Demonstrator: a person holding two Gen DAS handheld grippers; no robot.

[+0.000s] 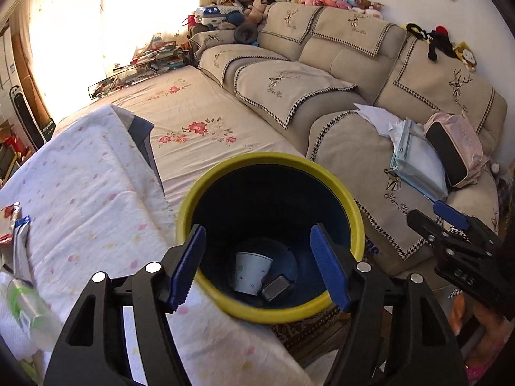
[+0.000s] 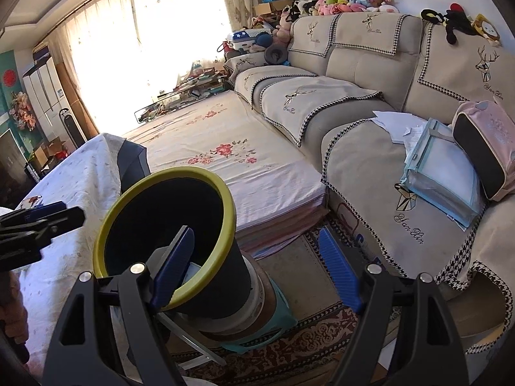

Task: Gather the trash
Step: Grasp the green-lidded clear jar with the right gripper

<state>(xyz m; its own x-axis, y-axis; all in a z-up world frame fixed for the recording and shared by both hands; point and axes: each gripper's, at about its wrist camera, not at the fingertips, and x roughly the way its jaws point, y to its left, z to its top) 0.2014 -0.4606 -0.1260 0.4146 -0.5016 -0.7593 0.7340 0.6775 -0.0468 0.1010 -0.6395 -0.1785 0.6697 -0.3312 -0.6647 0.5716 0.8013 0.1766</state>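
A dark blue trash bin with a yellow rim stands beside the cloth-covered table. At its bottom lie a white paper cup and a small dark box. My left gripper hangs over the bin's mouth, open, with nothing between its blue pads. My right gripper is open and empty too, just right of the bin, its left finger overlapping the rim. Each gripper shows in the other's view: the right gripper and the left gripper. Snack wrappers and a clear plastic bottle lie on the table's left edge.
The bin sits on a teal stool over a patterned rug. A beige sofa holds papers, a folder and a pink bag. A low bed with a floral sheet lies between table and sofa.
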